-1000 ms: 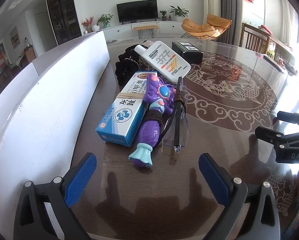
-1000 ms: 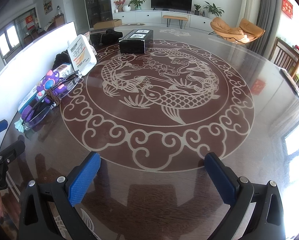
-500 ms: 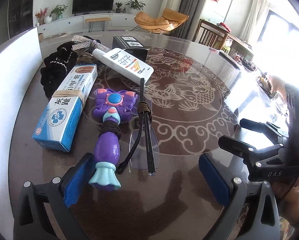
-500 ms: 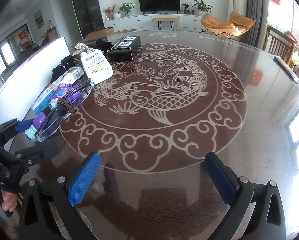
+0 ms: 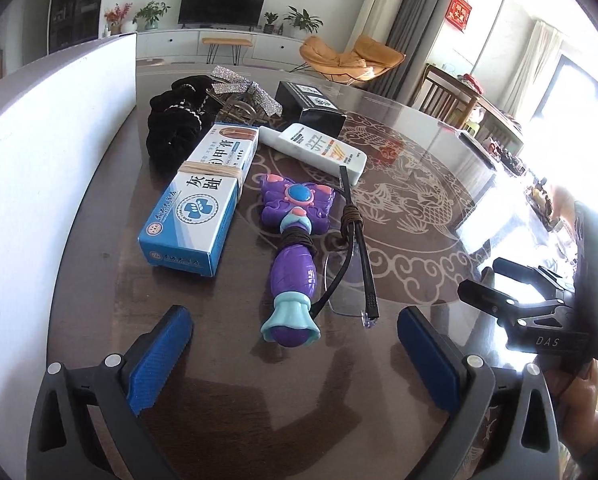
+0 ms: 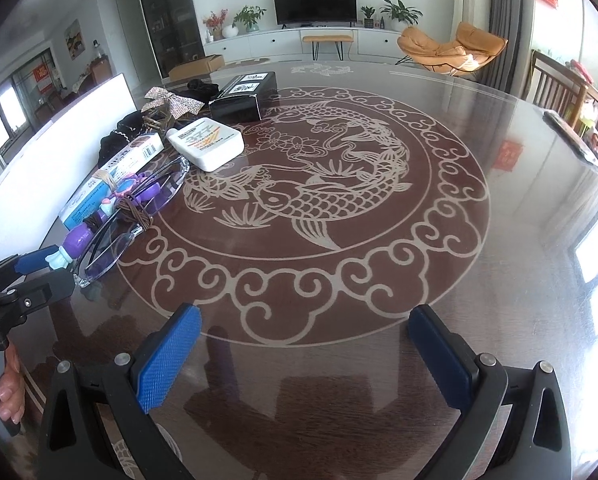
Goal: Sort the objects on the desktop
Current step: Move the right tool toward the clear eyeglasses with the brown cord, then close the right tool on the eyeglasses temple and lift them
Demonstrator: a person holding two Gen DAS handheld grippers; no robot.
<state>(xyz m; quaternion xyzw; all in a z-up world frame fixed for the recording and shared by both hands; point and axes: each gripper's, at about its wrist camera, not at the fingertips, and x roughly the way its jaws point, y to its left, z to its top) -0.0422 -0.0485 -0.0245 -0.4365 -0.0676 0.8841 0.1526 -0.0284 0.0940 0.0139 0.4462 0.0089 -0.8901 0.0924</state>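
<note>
Swung back left and nearer since a second ago: left gripper (image 5: 295,354) now squarely before the purple toy wand (image 5: 293,258), right gripper (image 6: 305,354) turned toward the pile too.

Both held wide apart, gripping nothing, blue pads (image 5: 161,354) hovering over the dark glass table (image 6: 519,184). Wand lying lengthwise just ahead of the left gripper, teal end nearest, brown cord wound round its neck. Just right of it, touching, clear glasses (image 5: 357,258) with black arms and a brown hair tie on one arm. Left of the wand, close beside it, a blue-and-white box (image 5: 203,196) with a rubber band. Farther back: white bottle (image 5: 313,152), black box (image 5: 313,108), black scrunchie (image 5: 177,120), sparkly bow (image 5: 245,90). White board (image 5: 39,184) along the left edge.
</note>
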